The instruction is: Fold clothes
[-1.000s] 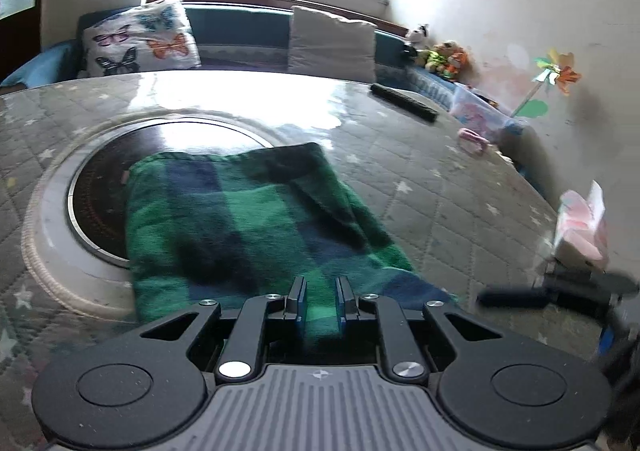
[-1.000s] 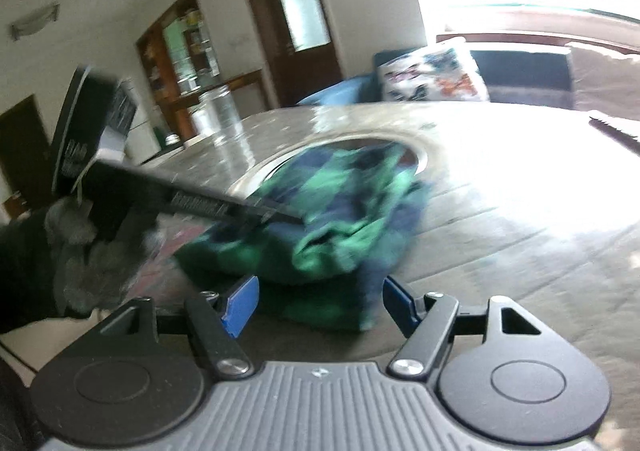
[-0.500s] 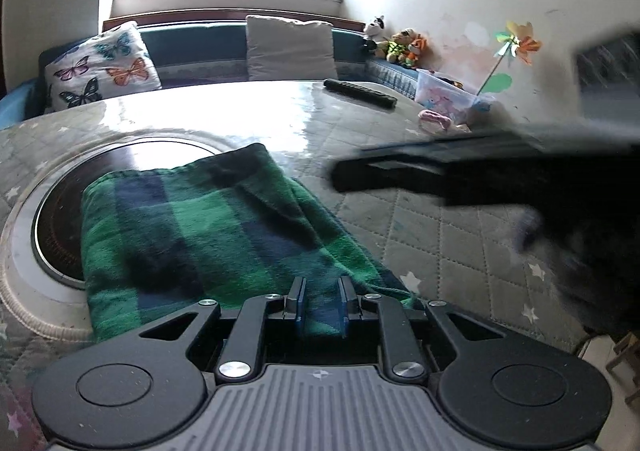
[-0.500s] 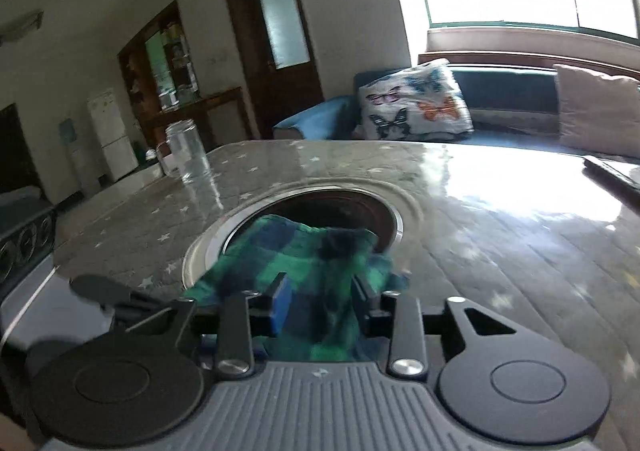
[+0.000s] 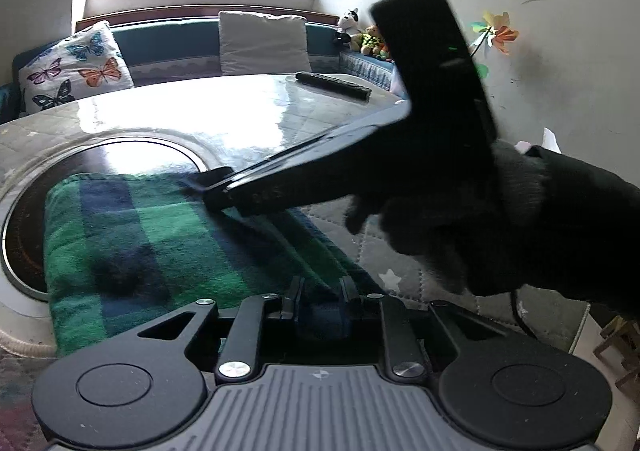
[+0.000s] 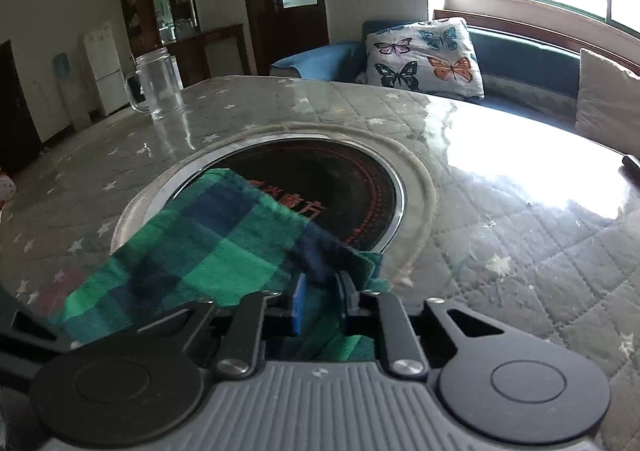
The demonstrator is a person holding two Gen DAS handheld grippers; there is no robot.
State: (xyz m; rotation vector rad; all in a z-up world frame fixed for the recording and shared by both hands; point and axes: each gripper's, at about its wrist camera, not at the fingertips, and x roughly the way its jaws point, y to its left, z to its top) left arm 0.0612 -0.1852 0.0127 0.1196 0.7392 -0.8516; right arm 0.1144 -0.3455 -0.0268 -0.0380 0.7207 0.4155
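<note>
Green-and-navy plaid cloth point(image 5: 160, 243) lies folded across the round hob's point(image 6: 400, 195) near rim on the quilted table point(image 6: 520, 251).
Your left gripper point(image 5: 320, 297) pinches its near edge, jaws easing slightly; your right gripper point(image 6: 320, 303) has just closed and now clamps a raised corner.

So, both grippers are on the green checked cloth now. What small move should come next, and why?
Probably lift both corners a little and carry them across toward the far edge. The right gripper, whose jaws have just been closing, pinches one corner of the green checked cloth; the left gripper pinches another. The cloth lies flat, partly over the round cooktop.
</note>
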